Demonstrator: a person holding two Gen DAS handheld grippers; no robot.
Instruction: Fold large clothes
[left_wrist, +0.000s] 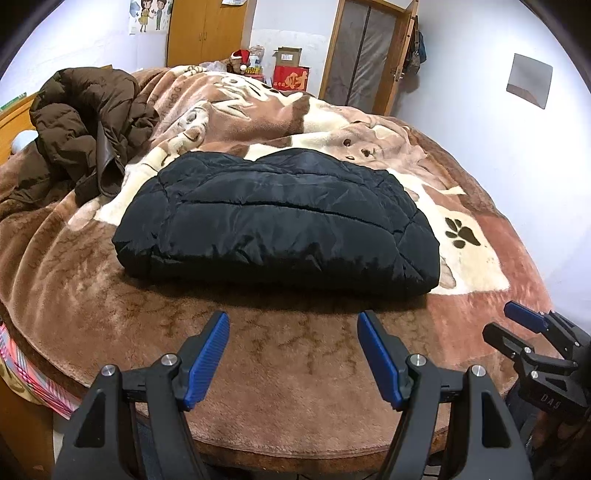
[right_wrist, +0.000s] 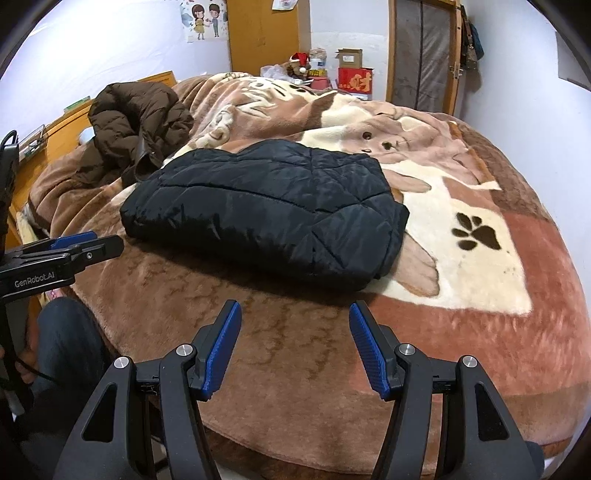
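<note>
So the black puffer jacket (left_wrist: 277, 221) sits folded into a compact bundle on the bed's plush brown blanket (left_wrist: 295, 369); its long axis runs side to side across both views, and it lies straight ahead of and beyond both sets of tongs, apart from them with a bare strip of blanket between. Left tongs (left_wrist: 293, 354) gape wide with nothing in them; right tongs (right_wrist: 295, 347) are the same, wide and empty. From the left view the bundle's near edge looks centred; from the right view it sits slightly left of centre, so I'd guess neither hand is clearly nearer. A crumpled brown coat (left_wrist: 85, 122) lies at the far left, close to the bundle's far left corner; looks like the next one to do. Plenty of open blanket to the right by the paw print (right_wrist: 476, 232); bed edge is right under the tongs.
</note>
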